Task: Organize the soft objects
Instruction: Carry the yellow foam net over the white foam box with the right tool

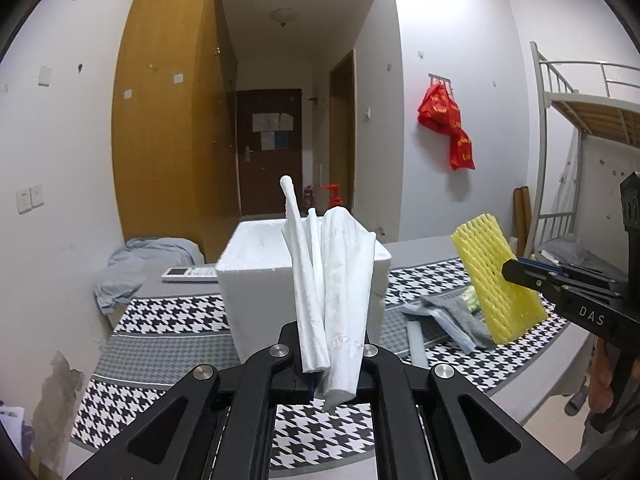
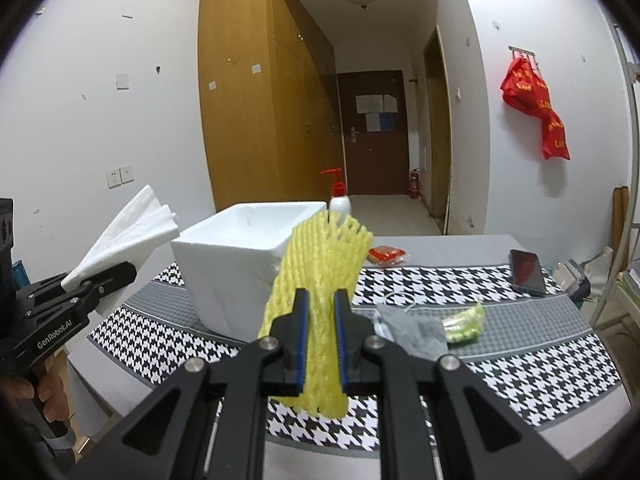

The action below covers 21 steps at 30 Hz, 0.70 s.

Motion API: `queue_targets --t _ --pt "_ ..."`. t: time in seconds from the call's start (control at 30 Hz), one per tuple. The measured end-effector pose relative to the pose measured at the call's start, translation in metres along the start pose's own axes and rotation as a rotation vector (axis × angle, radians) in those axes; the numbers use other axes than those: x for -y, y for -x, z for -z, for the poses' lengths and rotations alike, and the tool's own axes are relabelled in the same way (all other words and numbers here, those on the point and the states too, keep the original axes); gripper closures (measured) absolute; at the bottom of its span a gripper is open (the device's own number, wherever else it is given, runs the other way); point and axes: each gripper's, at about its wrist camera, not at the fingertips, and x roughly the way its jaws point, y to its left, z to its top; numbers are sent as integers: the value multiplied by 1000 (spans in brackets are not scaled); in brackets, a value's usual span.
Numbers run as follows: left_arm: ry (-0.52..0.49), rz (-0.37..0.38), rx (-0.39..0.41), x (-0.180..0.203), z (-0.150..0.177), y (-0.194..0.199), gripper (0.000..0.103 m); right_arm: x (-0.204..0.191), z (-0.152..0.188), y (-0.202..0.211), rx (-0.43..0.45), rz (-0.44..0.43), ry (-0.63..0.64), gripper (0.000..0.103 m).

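My left gripper point(image 1: 330, 354) is shut on a folded white foam sheet point(image 1: 332, 280) and holds it upright above the table, in front of the open white foam box point(image 1: 256, 268). In the right wrist view the same sheet point(image 2: 128, 236) and left gripper point(image 2: 100, 280) show at the left. My right gripper point(image 2: 320, 320) is shut on a yellow foam net sleeve point(image 2: 320, 280), held in the air to the right of the box point(image 2: 236, 260). The sleeve also shows in the left wrist view point(image 1: 496, 276).
The table has a houndstooth cloth point(image 2: 520, 364). On it lie a grey cloth point(image 2: 416, 332), a green packet point(image 2: 464, 324), a red packet point(image 2: 386, 256), a phone point(image 2: 527, 272), a remote point(image 1: 190, 274) and a pump bottle point(image 2: 338, 196). A bunk bed point(image 1: 580, 120) stands at right.
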Motion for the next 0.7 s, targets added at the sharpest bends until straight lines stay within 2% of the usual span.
queue_targets --t 0.53,0.7 --pt "42 -107 10 -30 -4 7 97 -32 -15 -31 -12 -108 57 88" --pt "60 -120 7 -40 -4 7 97 -42 -24 -42 -13 -132 74 88"
